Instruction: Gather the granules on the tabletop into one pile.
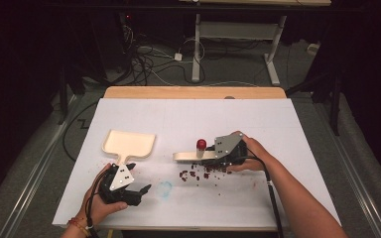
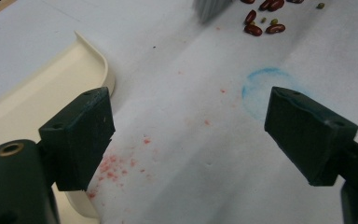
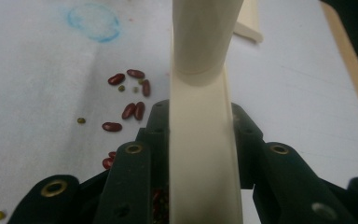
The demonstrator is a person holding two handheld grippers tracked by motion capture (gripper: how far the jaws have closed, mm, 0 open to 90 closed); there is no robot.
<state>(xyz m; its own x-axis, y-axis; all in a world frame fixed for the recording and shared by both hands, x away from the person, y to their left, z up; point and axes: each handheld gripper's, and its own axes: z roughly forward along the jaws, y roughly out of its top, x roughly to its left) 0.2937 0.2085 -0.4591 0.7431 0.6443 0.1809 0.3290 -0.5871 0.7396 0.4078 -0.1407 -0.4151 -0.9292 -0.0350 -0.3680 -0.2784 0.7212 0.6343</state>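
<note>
A cream dustpan (image 1: 128, 143) lies flat at the table's left, its handle pointing toward my left gripper (image 1: 141, 177). That gripper is open just beside the pan's rim (image 2: 93, 56), nothing between its jaws (image 2: 189, 135). My right gripper (image 1: 206, 157) is shut on the cream handle of a brush (image 1: 188, 155), which runs up between the jaws (image 3: 200, 121) in the right gripper view. The brush's grey bristles (image 2: 212, 9) rest by a scatter of red beans (image 1: 198, 174) and a few small green ones (image 3: 80, 120). A small red knob (image 1: 201, 144) shows just behind the brush.
A white sheet (image 1: 258, 124) covers the table, with a wooden edge (image 1: 193, 92) at the far side. A faint blue ring (image 1: 164, 188) and red smudges (image 2: 112, 165) mark the sheet between the grippers. Cables and another table's legs (image 1: 196, 49) stand on the floor beyond.
</note>
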